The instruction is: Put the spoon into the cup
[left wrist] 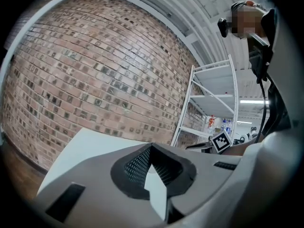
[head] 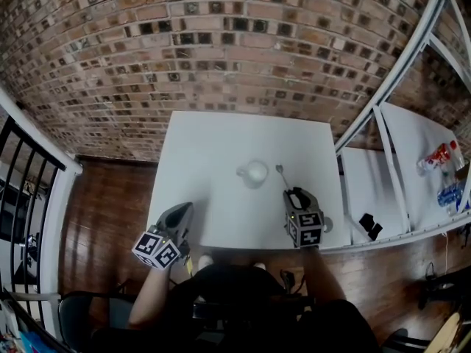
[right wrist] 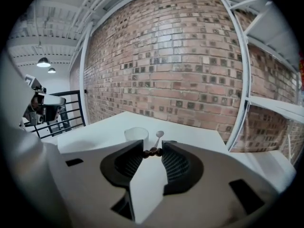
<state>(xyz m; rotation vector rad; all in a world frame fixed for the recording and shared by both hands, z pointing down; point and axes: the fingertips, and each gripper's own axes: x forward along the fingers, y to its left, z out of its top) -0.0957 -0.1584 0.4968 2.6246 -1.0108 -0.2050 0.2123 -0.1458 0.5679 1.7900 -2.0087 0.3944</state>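
A white cup [head: 254, 173] stands near the middle of the white table [head: 213, 153]. Just right of it is the spoon [head: 282, 174], bowl end pointing away from me. My right gripper [head: 296, 194] is shut on the spoon's brown beaded handle end. In the right gripper view the handle [right wrist: 153, 151] is pinched between the jaw tips, the spoon bowl [right wrist: 160, 135] sticks out ahead, and the cup [right wrist: 136, 134] sits a little to its left. My left gripper [head: 182, 212] hovers at the table's near left edge; its jaws [left wrist: 151, 148] meet at the tips with nothing between them.
A white metal shelf rack [head: 383, 123] stands right of the table, with bottles [head: 441, 157] and a small black object [head: 370, 225] on its shelves. A brick wall [head: 221, 43] runs behind the table. A black railing [head: 22, 168] is at the left.
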